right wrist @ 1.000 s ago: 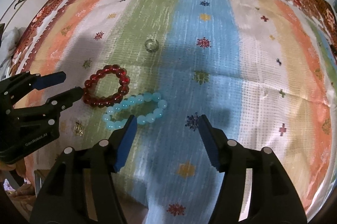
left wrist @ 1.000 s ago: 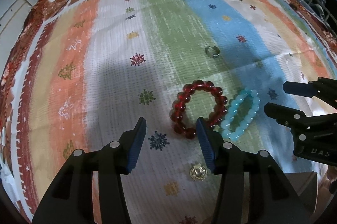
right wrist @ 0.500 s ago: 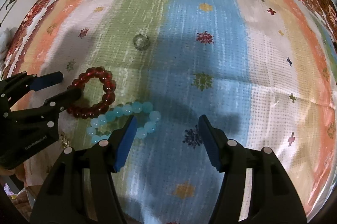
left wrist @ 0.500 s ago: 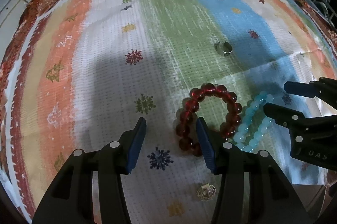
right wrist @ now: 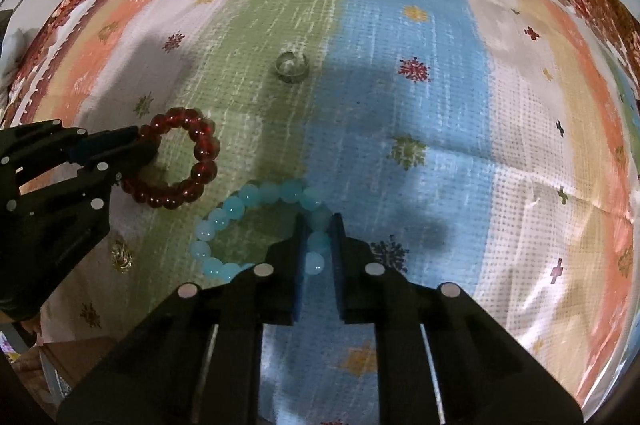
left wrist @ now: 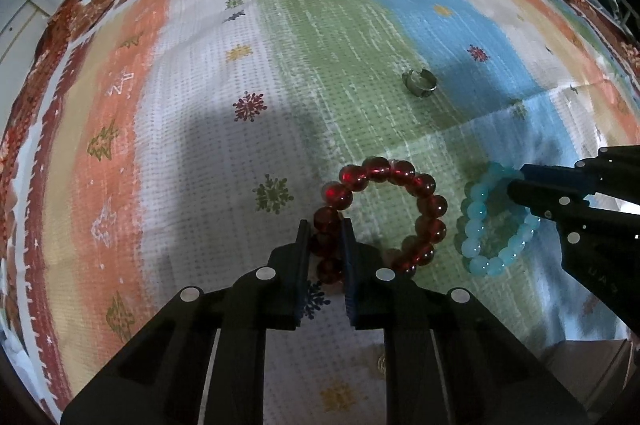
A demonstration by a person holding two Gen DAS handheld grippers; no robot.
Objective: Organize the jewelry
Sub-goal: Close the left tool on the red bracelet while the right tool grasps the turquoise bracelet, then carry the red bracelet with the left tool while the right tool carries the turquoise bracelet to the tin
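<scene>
A dark red bead bracelet (left wrist: 428, 185) lies on the striped cloth (left wrist: 200, 145). My left gripper (left wrist: 326, 225) points down at its near left side, jaws closing, with red beads pressed between the blue pads. To the right lies a pale blue bead bracelet (right wrist: 248, 197). My right gripper (right wrist: 319, 221) is shut on the beads of its right end. In the right wrist view the left gripper (right wrist: 144, 141) comes in from the left onto the red bracelet (right wrist: 200, 161). The left wrist view shows the right gripper (left wrist: 516, 181) on the blue bracelet (left wrist: 476, 213).
A silver open ring (left wrist: 419, 83) lies farther back on the green stripe, also seen as the ring (right wrist: 291, 67). A small gold piece (right wrist: 121, 255) lies near the cloth's front edge, under the left gripper. A floral border runs round the cloth.
Both grippers have gone from wide open to closed on beads: the left on the red bracelet, the right on the blue one. Both have dropped a little closer to the cloth.
</scene>
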